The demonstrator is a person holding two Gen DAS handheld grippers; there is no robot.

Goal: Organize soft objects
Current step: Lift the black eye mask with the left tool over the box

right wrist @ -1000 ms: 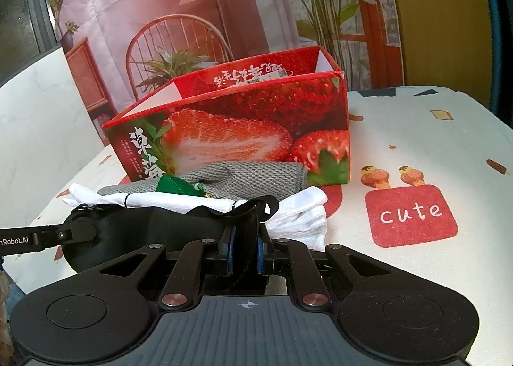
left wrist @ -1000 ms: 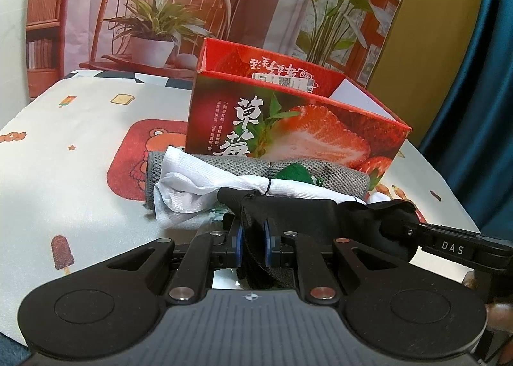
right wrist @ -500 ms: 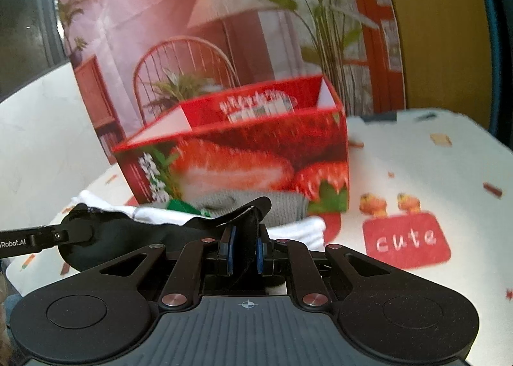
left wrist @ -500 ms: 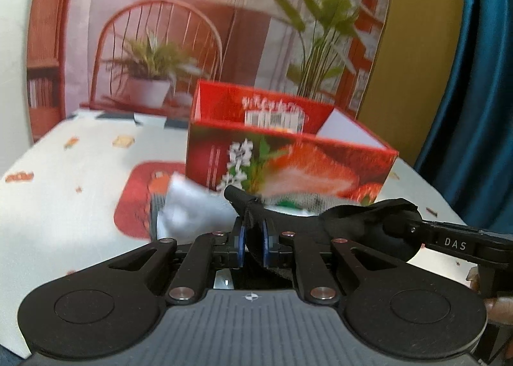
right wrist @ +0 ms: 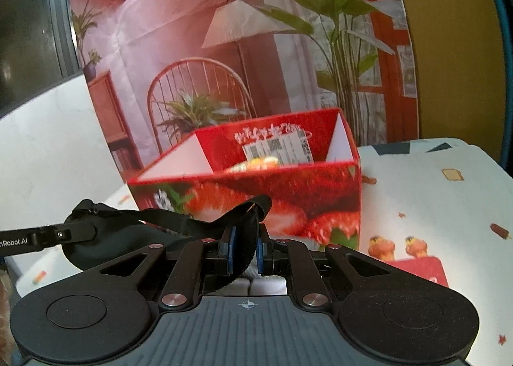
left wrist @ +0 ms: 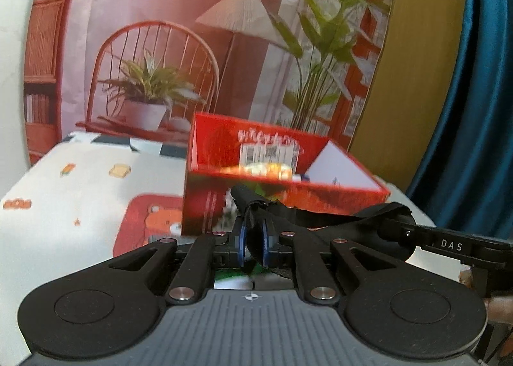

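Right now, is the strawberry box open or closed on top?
Open. The strawberry box has no lid; both wrist views look past its rim to inner walls and a barcode label.

1 black eye mask (left wrist: pixel 320 221), 1 strawberry box (left wrist: pixel 288 173), 2 grippers.

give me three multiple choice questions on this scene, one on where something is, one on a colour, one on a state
1. Where is the black cloth item?
A. stretched between the two grippers
B. inside the box
C. flat on the table

2. What colour is the outside of the box?
A. blue
B. red, with strawberry pictures
C. plain brown

3. How is the left gripper?
A. wide open
B. shut on the black cloth item
C. shut on nothing

Answers:
1 A: the right gripper clamps one end and the left gripper clamps the other.
2 B: red strawberry print covers its front wall.
3 B: black fabric sits pinched between its blue pads.
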